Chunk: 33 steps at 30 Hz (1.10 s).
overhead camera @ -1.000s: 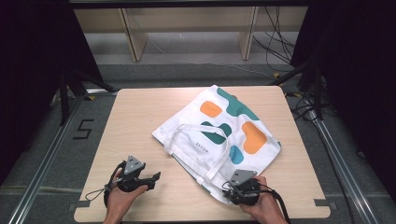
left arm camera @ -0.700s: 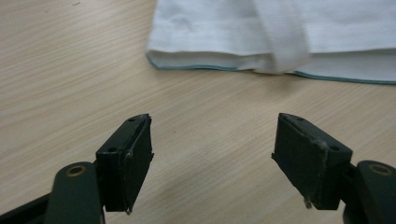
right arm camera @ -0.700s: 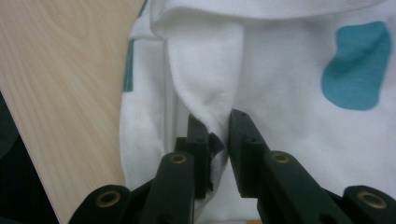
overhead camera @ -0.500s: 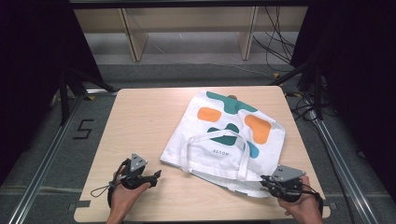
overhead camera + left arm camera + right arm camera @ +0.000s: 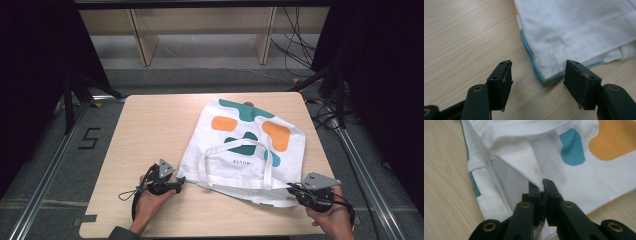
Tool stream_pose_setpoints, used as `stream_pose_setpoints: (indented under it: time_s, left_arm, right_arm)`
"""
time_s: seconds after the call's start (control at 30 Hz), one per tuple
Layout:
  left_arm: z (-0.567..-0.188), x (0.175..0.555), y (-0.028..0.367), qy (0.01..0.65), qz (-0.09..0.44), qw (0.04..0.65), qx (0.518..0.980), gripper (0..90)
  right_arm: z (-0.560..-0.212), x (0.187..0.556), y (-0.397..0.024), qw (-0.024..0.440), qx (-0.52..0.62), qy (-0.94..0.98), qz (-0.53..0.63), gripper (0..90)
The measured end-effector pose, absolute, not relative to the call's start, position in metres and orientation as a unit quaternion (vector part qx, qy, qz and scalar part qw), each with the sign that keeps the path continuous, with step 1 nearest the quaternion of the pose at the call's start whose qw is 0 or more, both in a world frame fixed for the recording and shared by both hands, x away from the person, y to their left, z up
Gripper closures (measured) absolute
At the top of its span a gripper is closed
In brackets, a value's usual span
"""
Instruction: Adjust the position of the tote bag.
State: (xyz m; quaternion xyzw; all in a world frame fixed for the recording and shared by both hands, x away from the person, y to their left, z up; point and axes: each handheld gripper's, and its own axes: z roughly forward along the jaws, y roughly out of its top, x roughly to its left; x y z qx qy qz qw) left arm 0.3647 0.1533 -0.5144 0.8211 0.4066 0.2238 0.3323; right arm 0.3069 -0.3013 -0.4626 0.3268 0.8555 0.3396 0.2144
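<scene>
Two claws work at the near edge of the light wooden desk (image 5: pixel 150 125), each held in a hand that enters the high view from 6 o'clock. A white tote bag (image 5: pixel 250 145) with teal and orange blotches lies flat on the desk's right half, its open mouth and looped handles (image 5: pixel 240 150) toward the person. The left claw (image 5: pixel 179 180) lies low near the desk surface at about 7 o'clock, pointing toward 3 o'clock at the bag's near left corner; in the left gripper view its jaws stand wide apart, with the teal-stitched corner (image 5: pixel 541 77) lying between them and touched by neither. The right claw (image 5: pixel 291 187), at about 5 o'clock, points toward 9 o'clock and is clamped on the bag's near right corner; the right gripper view shows a fold of white cloth (image 5: pixel 534 173) pinched between the closed jaws.
</scene>
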Motion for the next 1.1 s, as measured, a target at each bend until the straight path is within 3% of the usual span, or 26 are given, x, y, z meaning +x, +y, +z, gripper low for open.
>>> stream_pose_setpoints:
  time_s: [0.3, 0.7, 0.93, 0.97, 1.1]
  left_arm:
    - [-0.515, 0.352, 0.152, 0.391, 0.203, 0.330, 0.835, 36.8]
    - [-0.512, 0.360, 0.148, 0.399, 0.231, 0.313, 0.831, 36.9]
    - [-0.505, 0.358, 0.147, 0.395, 0.245, 0.363, 0.807, 37.8]
    - [-0.505, 0.359, 0.149, 0.381, 0.242, 0.341, 0.825, 38.2]
    - [-0.508, 0.362, 0.145, 0.389, 0.250, 0.340, 0.819, 38.9]
  right_arm:
    - [-0.461, 0.310, -0.311, 0.222, 0.339, 0.845, 0.348, 86.4]
    - [-0.461, 0.311, -0.314, 0.221, 0.344, 0.841, 0.354, 86.3]
    - [-0.461, 0.312, -0.315, 0.220, 0.344, 0.840, 0.357, 85.3]
    - [-0.461, 0.312, -0.315, 0.219, 0.347, 0.839, 0.358, 85.3]
    - [-0.461, 0.312, -0.314, 0.215, 0.348, 0.841, 0.355, 84.4]
